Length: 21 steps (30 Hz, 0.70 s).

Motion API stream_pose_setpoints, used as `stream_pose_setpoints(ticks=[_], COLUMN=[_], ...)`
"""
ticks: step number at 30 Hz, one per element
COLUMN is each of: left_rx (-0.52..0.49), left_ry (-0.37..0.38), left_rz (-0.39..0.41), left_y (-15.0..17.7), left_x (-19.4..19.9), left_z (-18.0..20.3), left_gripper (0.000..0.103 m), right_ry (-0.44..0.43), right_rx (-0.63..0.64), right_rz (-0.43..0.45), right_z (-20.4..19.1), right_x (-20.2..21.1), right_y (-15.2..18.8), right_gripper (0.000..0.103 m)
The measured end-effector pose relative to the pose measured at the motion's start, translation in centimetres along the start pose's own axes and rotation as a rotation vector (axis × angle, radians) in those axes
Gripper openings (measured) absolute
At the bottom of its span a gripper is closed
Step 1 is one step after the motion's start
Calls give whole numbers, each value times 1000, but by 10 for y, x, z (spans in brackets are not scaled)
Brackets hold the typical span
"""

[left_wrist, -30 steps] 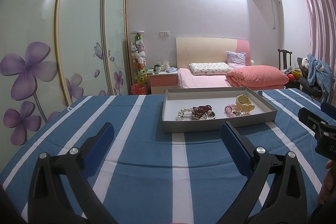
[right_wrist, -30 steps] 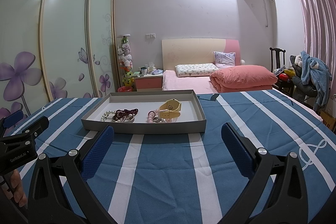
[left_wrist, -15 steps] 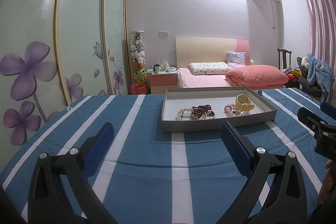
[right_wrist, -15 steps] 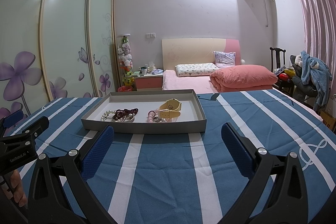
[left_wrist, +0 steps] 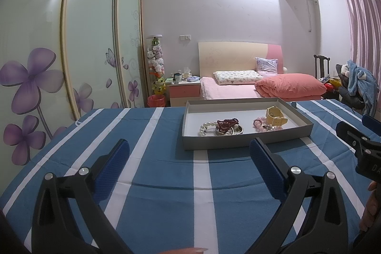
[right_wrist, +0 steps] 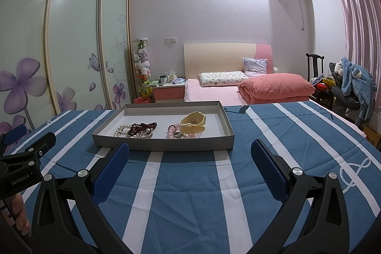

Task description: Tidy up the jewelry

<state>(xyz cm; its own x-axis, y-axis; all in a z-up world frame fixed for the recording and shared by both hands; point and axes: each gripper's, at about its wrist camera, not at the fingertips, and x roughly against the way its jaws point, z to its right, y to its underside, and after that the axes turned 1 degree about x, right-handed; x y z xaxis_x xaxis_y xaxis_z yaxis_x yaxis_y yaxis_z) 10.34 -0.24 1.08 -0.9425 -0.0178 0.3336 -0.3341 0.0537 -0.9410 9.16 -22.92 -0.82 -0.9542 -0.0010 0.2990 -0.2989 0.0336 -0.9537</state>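
The left claw [left_wrist: 189,160] stands wide apart and empty, its two black arms each ending in a ribbed blue pad, each arm fixed with two silver screws; it hovers above the striped cloth [left_wrist: 166,194], short of the tray. The right claw [right_wrist: 190,161] is likewise spread and holds nothing, built the same way, two blue pads on two black arms; in each wrist view the other claw shows at the frame's edge, with part of a hand below it.

The cloth is a soft, napped blue fabric crossed by white stripes, lightly creased; a white looping emblem [right_wrist: 352,173] is stitched near its right side.

Ahead of both claws rests one shallow rectangular tray [right_wrist: 166,144], grey card walls and a white floor; the jewelry lies inside it, toward the near wall. On the left of the tray sit one string of round white pearls [right_wrist: 120,130], one strand of small dark red beads [right_wrist: 144,126] draped over them, and a smooth metal bangle [right_wrist: 142,135] beneath, though how many rings of metal there are I cannot tell; on the right lie one bracelet of pale pink beads [right_wrist: 171,132] and one yellow watch [right_wrist: 193,124] with a smooth plastic-looking strap, curled on its side and touching the pink beads.

Beyond the table: one bed [right_wrist: 214,92] with a folded pink quilt, two pillows, three sliding wardrobe doors [right_wrist: 71,39] of frosted glass printed with purple flowers.
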Motion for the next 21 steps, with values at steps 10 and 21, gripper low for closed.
stream_pose_setpoints(ticks=[10,21], left_rx=[0,5], left_ry=[-6,9], left_rz=[6,2], left_y=[1,2], left_x=[1,-1], left_z=[1,0], left_gripper=[99,99], right_ry=[1,0], right_rx=[0,-1], right_rz=[-1,-1], right_z=[0,1], right_x=[0,0], right_y=[-1,-1], right_gripper=[101,101])
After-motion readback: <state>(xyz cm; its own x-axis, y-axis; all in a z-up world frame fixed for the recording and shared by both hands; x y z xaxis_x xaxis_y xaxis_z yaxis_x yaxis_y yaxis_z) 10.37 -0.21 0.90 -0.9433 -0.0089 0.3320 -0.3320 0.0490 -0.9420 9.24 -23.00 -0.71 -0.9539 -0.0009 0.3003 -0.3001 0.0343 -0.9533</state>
